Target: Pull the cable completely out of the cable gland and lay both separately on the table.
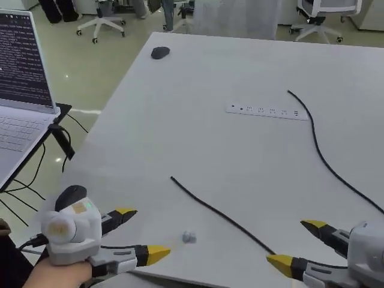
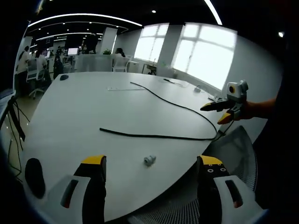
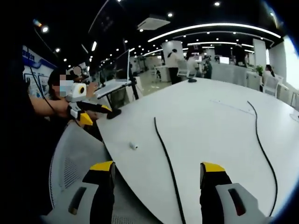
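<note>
Already done: the cable (image 1: 222, 217) lies free on the table (image 1: 180, 132), a black line running from the middle of the head view down toward the lower right. The cable gland (image 1: 188, 237) (a small pale piece) sits by itself at lower centre, near the cable but apart from it, with bare tabletop between them.
Left to do: by my reading, nothing of the task itself. The two parts are separate and both are down, so at most the grippers need drawing away.
Left gripper (image 1: 143, 233): lower left of the head view, jaws spread wide with nothing between them. The cable gland lies just beyond its yellow tips, untouched.
Right gripper (image 1: 295, 243): lower right of the head view, jaws likewise wide apart and empty. The near end of the cable lies close to its tips, and I cannot tell whether they touch.
Other items: a longer black cable (image 1: 324, 159) curves down the right side, passing the right end of a white power strip (image 1: 264, 111). A dark mouse (image 1: 159, 53) sits at upper centre and a laptop (image 1: 21, 90) at the left edge.
Writing: the laptop screen carries rows of light text on dark, too small to read. The power strip has small marks, illegible. No brand name can be made out on the grippers, the cable or the cable gland.
</note>
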The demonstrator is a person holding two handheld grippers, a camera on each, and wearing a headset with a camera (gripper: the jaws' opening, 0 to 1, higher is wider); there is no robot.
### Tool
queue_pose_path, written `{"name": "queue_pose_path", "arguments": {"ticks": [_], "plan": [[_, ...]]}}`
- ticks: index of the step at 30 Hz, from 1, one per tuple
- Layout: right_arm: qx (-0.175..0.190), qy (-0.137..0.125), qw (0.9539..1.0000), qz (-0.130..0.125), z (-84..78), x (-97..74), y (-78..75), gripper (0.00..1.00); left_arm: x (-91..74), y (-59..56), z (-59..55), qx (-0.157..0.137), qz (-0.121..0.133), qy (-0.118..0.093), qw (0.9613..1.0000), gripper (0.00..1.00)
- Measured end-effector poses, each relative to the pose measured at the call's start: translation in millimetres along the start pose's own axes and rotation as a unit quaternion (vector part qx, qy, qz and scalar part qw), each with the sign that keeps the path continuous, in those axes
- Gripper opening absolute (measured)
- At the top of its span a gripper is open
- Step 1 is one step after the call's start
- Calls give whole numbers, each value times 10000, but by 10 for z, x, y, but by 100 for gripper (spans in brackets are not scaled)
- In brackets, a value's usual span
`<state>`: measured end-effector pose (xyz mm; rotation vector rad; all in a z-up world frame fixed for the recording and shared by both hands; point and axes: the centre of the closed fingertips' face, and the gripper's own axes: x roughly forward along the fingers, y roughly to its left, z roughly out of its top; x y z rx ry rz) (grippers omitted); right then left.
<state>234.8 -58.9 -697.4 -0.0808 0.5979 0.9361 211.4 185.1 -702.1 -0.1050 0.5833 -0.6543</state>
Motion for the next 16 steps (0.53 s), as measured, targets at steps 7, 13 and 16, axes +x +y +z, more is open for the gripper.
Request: {"name": "queue_pose_path", "arguments": {"ticks": [7, 13, 16], "plan": [[160, 95, 9997, 184, -135, 7, 85, 89, -18, 10, 5, -25, -6, -5, 10000, 84], [251, 191, 9993, 205, -189, 25, 99, 93, 9, -1, -10, 33, -67, 63, 10000, 88], [274, 218, 9992, 210, -207, 27, 99, 93, 24, 4, -7, 1, -97, 77, 9999, 88]]}}
